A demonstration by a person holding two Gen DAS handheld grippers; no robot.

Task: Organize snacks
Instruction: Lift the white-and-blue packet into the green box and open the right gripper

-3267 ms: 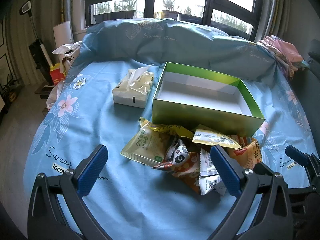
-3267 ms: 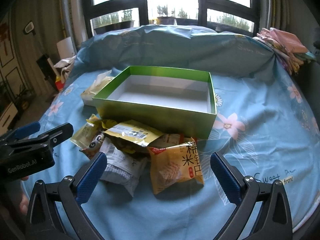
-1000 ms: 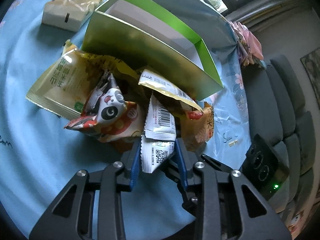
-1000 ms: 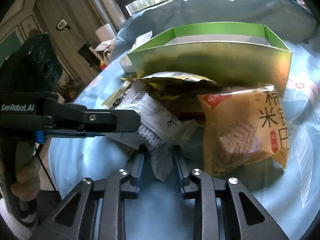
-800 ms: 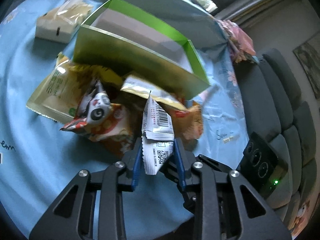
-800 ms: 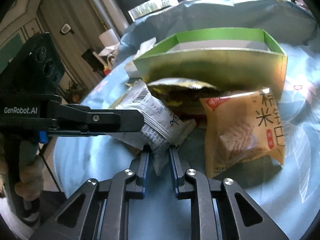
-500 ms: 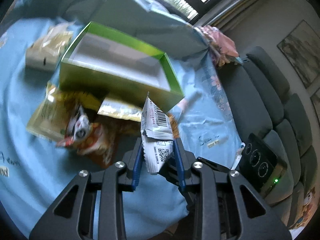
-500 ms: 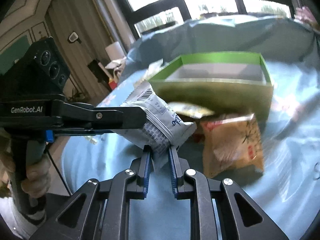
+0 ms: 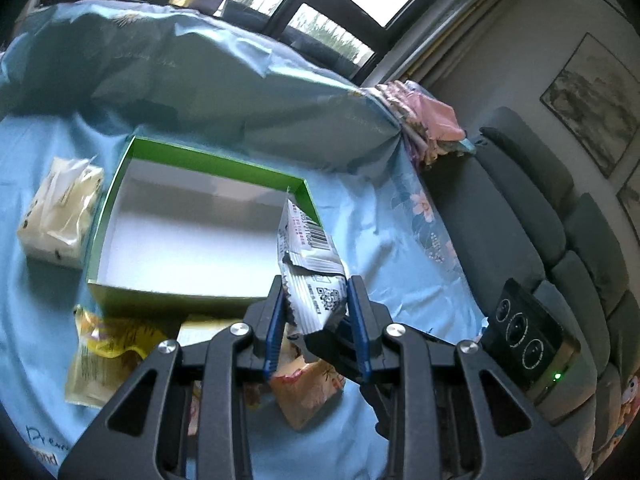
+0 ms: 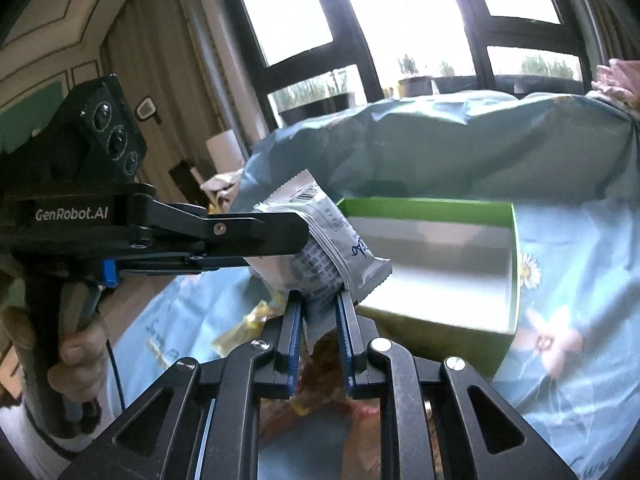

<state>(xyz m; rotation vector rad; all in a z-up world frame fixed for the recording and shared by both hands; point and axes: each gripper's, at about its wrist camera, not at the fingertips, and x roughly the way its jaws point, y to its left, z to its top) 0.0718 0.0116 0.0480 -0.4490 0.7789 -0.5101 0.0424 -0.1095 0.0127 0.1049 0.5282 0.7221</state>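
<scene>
Mid-frame on blue sheet [image 9: 192,412], empty green box [image 9: 120,200], dark windows behind, both claws, left gripper [image 9: 316,312] and right gripper [image 10: 318,322], clamping one white packet [image 9: 308,256].

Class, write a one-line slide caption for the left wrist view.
Left gripper holds a white snack packet above the empty green box, other snacks below.

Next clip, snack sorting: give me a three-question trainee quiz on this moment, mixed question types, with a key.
1. True or false: the green box already contains snacks.
2. Which grippers are shut on the white snack packet? A) left gripper only B) right gripper only C) both
3. Fill in: the tissue pack lies on the blue ____.

Key: 1 false; 2 C; 3 bedsheet.
</scene>
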